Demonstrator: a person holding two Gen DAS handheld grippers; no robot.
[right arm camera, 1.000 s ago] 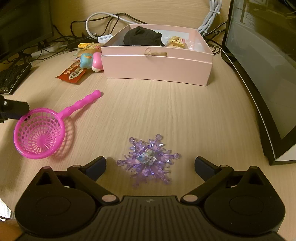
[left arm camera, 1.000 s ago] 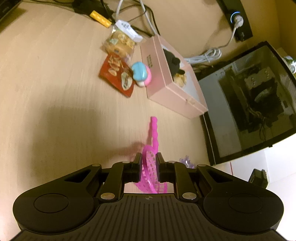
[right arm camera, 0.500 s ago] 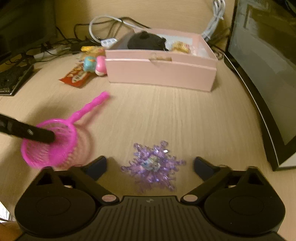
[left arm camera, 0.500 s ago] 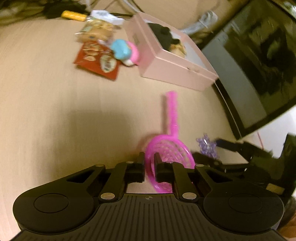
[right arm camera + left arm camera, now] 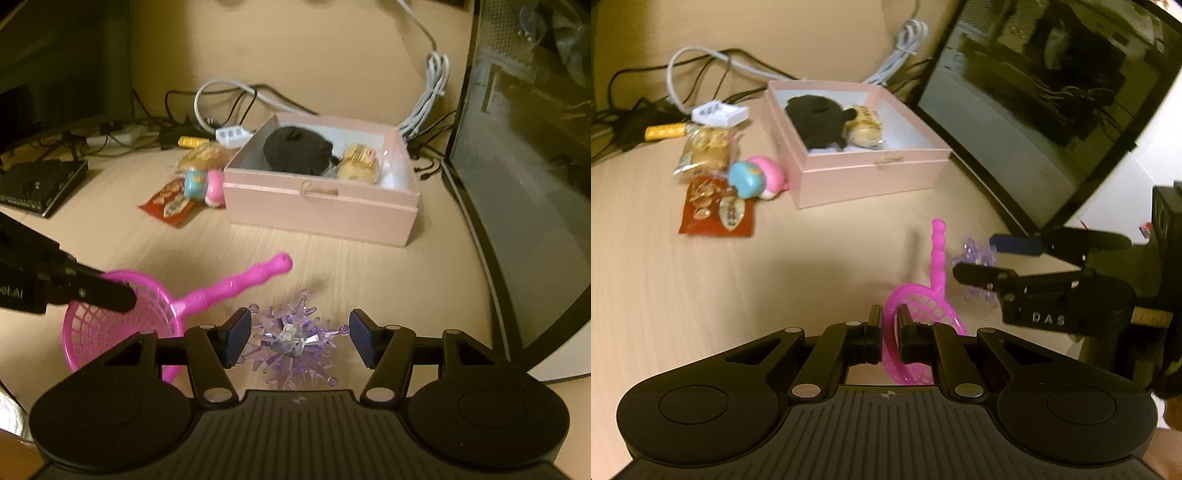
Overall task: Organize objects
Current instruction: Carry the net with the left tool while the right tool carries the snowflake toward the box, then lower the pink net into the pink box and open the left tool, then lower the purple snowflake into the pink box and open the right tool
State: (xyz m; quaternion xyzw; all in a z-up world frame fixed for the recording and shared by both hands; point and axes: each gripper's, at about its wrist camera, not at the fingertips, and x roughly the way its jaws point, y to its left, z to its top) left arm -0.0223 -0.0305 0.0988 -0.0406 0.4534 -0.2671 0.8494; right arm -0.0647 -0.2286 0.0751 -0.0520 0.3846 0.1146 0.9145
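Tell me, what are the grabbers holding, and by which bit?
The left gripper pinches the pink net by its hoop rim. The right gripper is open around the purple star, not gripping it yet.

Dim warm light, blurred fisheye edges

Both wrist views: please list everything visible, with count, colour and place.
plastic scoop net: 1, magenta, rim pinched in left gripper
spiky crystal ornament: 1, purple, between right fingers
open cardboard box: 1, pink, desk centre
round black item: 1, inside box
wrapped snack: 1, golden, inside box
toy figure: 1, blue-pink, left of box
snack packets: 2, red and yellow, left of box
left gripper: 1, black, shut
right gripper: 1, black, open
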